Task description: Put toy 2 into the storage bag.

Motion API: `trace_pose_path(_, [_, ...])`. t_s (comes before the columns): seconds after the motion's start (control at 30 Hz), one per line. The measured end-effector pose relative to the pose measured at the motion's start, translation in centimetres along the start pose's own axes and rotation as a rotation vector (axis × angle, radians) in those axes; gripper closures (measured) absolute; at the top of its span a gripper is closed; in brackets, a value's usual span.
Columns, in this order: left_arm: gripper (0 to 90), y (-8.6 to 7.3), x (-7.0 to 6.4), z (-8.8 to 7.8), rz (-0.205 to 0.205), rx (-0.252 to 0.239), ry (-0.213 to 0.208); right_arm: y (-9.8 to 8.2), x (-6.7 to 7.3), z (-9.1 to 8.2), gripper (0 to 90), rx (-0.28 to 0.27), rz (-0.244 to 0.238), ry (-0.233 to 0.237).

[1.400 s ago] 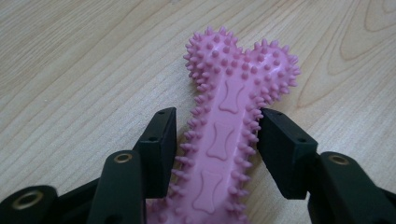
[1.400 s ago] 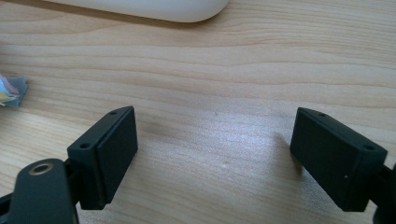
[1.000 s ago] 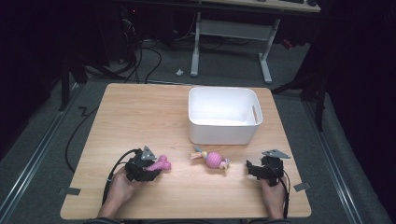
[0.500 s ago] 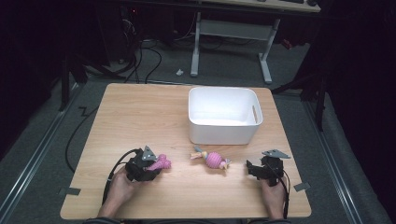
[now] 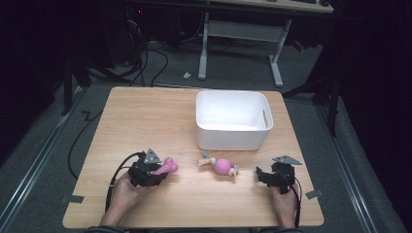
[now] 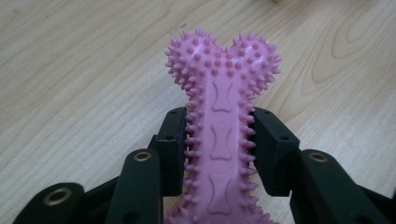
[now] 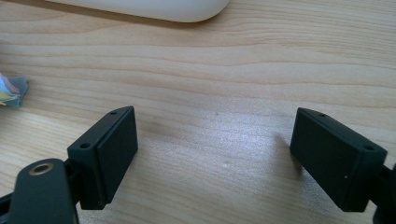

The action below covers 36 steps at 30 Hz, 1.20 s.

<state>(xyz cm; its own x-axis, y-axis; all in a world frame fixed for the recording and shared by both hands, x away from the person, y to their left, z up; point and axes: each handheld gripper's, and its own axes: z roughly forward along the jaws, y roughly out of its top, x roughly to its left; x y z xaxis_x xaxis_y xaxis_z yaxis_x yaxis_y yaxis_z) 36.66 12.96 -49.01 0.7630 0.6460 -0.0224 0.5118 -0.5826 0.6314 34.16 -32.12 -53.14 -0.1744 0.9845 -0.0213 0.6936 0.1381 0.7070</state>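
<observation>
Standing on a grey floor in a dark room, the wooden table point(image 5: 145, 116) has a light top with fine grain. Behind it, black cables point(image 5: 145, 58) lie on the floor near the white legs of another desk point(image 5: 243, 34). A white bin point(image 5: 232, 120) sits near the far edge, a little to the right of the middle; the wood to its left is bare up to the left edge.

Near the front edge, the left gripper point(image 5: 160, 170) pinches a pink spiky bone toy point(image 6: 223, 116) by its shaft, with the jaws pressed on both sides and the knobbed end sticking out past them. The right gripper point(image 5: 260, 174) rests near the front right corner, its jaws spread wide with only wood between them. Between the two grippers, in front of the bin, lies a small pink and coloured toy point(image 5: 221, 165), apart from both. Bare wood separates this toy from each gripper.
</observation>
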Motion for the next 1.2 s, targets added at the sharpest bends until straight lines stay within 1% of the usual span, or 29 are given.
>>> trace_pose_path(0.07, [58.5, 0.3, 0.1, -0.3, -0.02, -0.015, -0.013, 0.0, 0.0, 0.0, 15.0, 0.0, 0.0, 0.0])
trace_pose_path(0.1, [58.5, 0.5, 0.2, -0.4, -0.043, -0.013, -0.011, 0.0, 0.0, 0.0, 15.0, 0.0, 0.0, 0.0])
trace_pose_path(0.13, [58.5, 0.5, 0.2, -0.4, -0.043, -0.013, -0.011, 0.0, 0.0, 0.0, 15.0, 0.0, 0.0, 0.0])
trace_pose_path(0.17, [58.5, 0.6, 0.5, -0.6, -0.072, -0.032, -0.031, 0.0, 0.0, 0.0, 15.0, 0.0, 0.001, 0.0])
trace_pose_path(0.2, [58.5, 0.6, 0.5, -0.6, -0.072, -0.032, -0.031, 0.0, 0.0, 0.0, 15.0, 0.0, 0.001, 0.0])
trace_pose_path(0.23, [58.5, 0.7, 0.7, -0.8, -0.084, -0.046, -0.048, 0.0, 0.0, 0.0, 15.0, 0.0, 0.001, 0.0])
trace_pose_path(0.3, [58.5, 0.9, 0.7, -1.1, -0.091, -0.062, -0.051, 0.0, 0.0, 0.0, 15.0, 0.0, 0.001, 0.001])
trace_pose_path(0.37, [58.6, 1.3, 0.6, -1.4, -0.082, -0.069, -0.041, 0.0, 0.0, 0.0, 15.0, 0.0, 0.001, 0.001])
trace_pose_path(0.6, [58.5, 2.1, 0.7, -1.7, -0.067, -0.064, -0.047, 0.0, 0.0, 0.0, 15.0, 0.0, 0.001, 0.001])
trace_pose_path(0.67, [58.4, 2.4, 0.8, -1.9, -0.064, -0.069, -0.041, 0.0, 0.0, 0.0, 15.0, 0.0, 0.001, 0.0])
trace_pose_path(0.73, [58.3, 2.8, 0.9, -2.1, -0.07, -0.072, -0.032, 0.0, 0.0, 0.0, 15.0, 0.0, 0.001, 0.0])
trace_pose_path(0.77, [58.3, 3.4, 1.2, -2.4, -0.084, -0.081, -0.032, 0.0, 0.0, 0.0, 15.0, 0.0, 0.001, 0.0])
trace_pose_path(0.8, [58.3, 3.4, 1.2, -2.4, -0.084, -0.081, -0.032, 0.0, 0.0, 0.0, 15.0, 0.0, 0.001, 0.0])
trace_pose_path(0.83, [58.3, 3.8, 1.3, -2.6, -0.092, -0.091, -0.043, 0.0, 0.0, 0.0, 15.0, 0.0, 0.001, 0.0])
trace_pose_path(0.93, [58.3, 4.8, 1.5, -3.0, -0.081, -0.091, -0.049, 0.0, 0.0, 0.0, 15.0, 0.0, 0.002, 0.0])
trace_pose_path(0.97, [58.2, 4.8, 1.5, -3.0, -0.081, -0.091, -0.049, 0.0, 0.0, 0.0, 15.0, 0.0, 0.002, 0.0])
trace_pose_path(1.03, [58.3, 5.4, 1.6, -3.1, -0.073, -0.085, -0.06, 0.0, 0.0, 0.0, 15.0, 0.0, 0.002, 0.0])
trace_pose_path(1.13, [58.3, 6.0, 1.8, -3.3, -0.068, -0.089, -0.075, 0.0, 0.1, 0.0, 15.0, 0.0, 0.002, 0.0])
trace_pose_path(1.17, [58.2, 6.2, 1.8, -3.4, -0.071, -0.09, -0.075, 0.0, 0.1, 0.0, 15.0, 0.0, 0.003, 0.0])
trace_pose_path(1.2, [58.3, 6.5, 2.0, -3.5, -0.079, -0.094, -0.065, 0.0, 0.1, 0.0, 15.0, 0.0, 0.003, 0.0])
